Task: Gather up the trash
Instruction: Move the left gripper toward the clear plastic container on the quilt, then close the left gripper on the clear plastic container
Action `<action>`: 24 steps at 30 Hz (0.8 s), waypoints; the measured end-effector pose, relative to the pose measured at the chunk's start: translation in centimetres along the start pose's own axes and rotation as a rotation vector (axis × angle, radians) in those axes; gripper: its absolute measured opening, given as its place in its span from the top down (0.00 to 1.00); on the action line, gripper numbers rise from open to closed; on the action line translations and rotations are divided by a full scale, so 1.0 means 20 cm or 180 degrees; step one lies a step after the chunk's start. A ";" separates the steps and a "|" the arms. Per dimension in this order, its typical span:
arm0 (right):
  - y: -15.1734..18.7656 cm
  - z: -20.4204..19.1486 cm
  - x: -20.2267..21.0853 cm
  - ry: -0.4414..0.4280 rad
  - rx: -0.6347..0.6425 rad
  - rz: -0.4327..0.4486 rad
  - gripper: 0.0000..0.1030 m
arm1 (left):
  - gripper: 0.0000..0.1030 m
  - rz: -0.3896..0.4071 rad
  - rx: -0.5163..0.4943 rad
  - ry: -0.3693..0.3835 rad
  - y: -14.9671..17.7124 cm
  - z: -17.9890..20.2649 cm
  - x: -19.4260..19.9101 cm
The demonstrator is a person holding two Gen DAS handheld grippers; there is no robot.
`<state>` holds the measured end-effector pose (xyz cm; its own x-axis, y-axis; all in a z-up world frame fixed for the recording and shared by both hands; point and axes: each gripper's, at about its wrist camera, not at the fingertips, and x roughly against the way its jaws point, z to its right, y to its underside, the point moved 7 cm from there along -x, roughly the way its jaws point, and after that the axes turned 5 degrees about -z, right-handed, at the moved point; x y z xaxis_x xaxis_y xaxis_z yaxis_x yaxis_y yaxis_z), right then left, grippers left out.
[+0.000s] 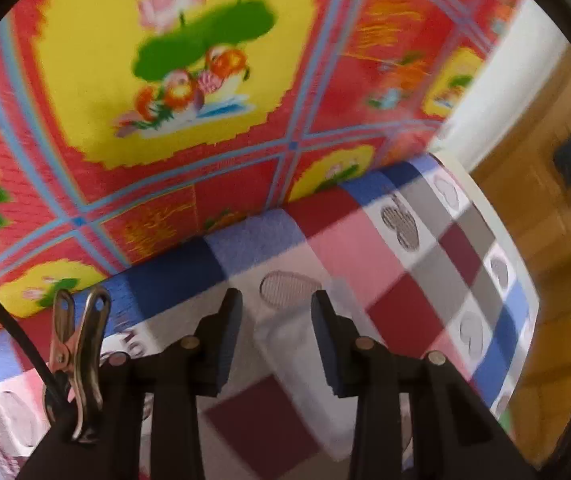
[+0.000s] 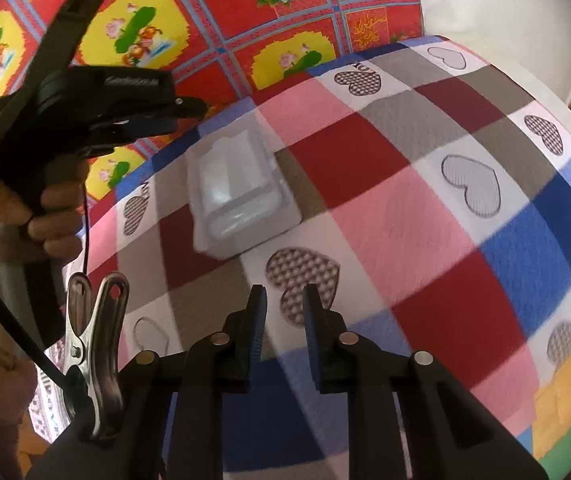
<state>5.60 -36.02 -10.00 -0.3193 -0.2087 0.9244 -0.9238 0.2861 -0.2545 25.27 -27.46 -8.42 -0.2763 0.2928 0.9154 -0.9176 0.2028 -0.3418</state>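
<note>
Left wrist view: the left gripper [image 1: 277, 312] is pointed down at a clear plastic tray [image 1: 305, 364] that is laid on a checked blanket [image 1: 397, 248] with heart patches; the jaws are held apart over the tray, and no pad is seen pressed on it; a red and yellow flowered mat [image 1: 165, 80] is spread behind the blanket. Right wrist view: the right gripper [image 2: 284, 304] is hung over a heart patch, its jaws narrowly parted with nothing between them; the tray [image 2: 237, 184] is seen further off, near the blanket's far edge; the left gripper [image 2: 133, 100] is held above it by a hand [image 2: 41, 216]; a metal clip [image 2: 93, 344] is fixed beside the fingers.
</note>
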 end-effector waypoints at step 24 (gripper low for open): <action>-0.16 0.01 -0.14 -0.0036 0.0261 -0.0097 0.81 | 0.79 -0.0508 0.0120 -0.0402 0.37 -0.21 -0.09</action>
<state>9.34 -36.42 -11.82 -0.2928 -0.2267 0.9289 -0.9471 0.2021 -0.2492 20.15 -22.60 -13.47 -0.1579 0.1397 0.9775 -0.9621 0.2013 -0.1842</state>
